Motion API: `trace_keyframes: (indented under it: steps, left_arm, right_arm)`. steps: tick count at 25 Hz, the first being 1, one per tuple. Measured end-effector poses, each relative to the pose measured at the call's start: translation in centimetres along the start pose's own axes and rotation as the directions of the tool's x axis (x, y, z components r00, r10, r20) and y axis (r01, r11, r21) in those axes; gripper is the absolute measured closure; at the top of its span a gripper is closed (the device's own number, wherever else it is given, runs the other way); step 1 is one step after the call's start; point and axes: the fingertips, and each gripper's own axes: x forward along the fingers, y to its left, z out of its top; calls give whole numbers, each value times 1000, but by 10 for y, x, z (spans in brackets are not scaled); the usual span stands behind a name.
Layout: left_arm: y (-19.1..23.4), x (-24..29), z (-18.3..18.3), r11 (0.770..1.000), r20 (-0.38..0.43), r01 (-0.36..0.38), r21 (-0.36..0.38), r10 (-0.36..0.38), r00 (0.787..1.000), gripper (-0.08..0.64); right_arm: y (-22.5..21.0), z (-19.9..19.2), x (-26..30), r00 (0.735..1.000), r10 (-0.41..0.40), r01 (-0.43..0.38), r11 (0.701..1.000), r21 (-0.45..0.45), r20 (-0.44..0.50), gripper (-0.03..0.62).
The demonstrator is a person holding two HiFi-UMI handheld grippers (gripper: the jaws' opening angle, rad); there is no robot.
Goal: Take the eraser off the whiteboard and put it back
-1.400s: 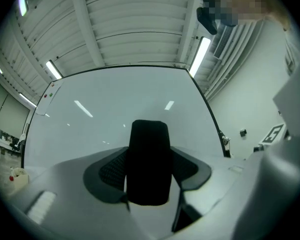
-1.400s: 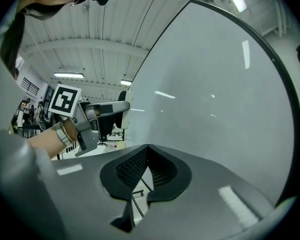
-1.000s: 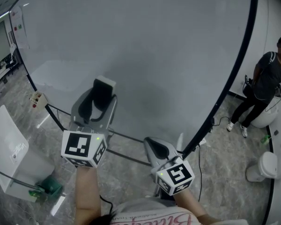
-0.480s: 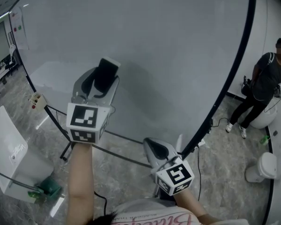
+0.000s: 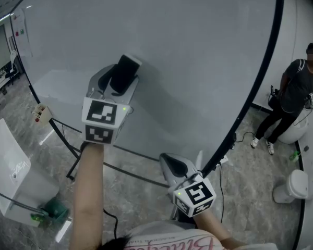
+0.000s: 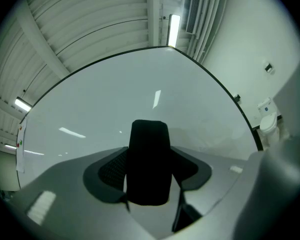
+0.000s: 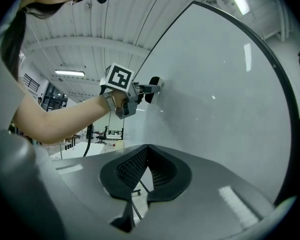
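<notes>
A black eraser (image 5: 124, 72) sits clamped between the jaws of my left gripper (image 5: 121, 77), which is shut on it and raised in front of the big whiteboard (image 5: 188, 51). In the left gripper view the eraser (image 6: 149, 166) stands upright between the two dark pads and hides their tips. From the right gripper view, the eraser (image 7: 152, 89) is at the board's surface; whether it touches I cannot tell. My right gripper (image 5: 167, 159) hangs low near the board's bottom edge, and its pads (image 7: 131, 167) meet with nothing between them.
A person (image 5: 296, 97) stands at the right beyond the board's black frame (image 5: 261, 77). White stools (image 5: 296, 184) stand by the right wall. At the left are a white chair (image 5: 10, 163), a small switch box (image 5: 41, 111) and the board's stand bars (image 5: 130, 171).
My left gripper has risen and shifted to the right along the whiteboard, carrying the eraser and rolling a little. The right gripper has stayed where it was.
</notes>
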Motion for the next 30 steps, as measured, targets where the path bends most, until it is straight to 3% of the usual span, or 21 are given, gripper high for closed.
trace_keyframes:
  steps: [14,19,23,30]
  left_arm:
    - [-1,12,-3,1000,-18,24,13,-23,1000,305]
    - [-2,15,-9,998,-49,17,59,-14,999,278]
    - [-4,11,-14,999,-43,28,25,-27,999,265]
    - [0,-11,-19,1000,-12,-16,-23,16,1000,272]
  right_arm:
    - [-2,-3,2,1000,0,0,1000,6,-3,592]
    - [1,-3,3,1000,5,-5,1000,7,-5,592]
    - [0,-5,3,1000,3,-3,1000,7,-14,591]
    - [3,-6,5,1000,8,-8,1000,12,-15,592]
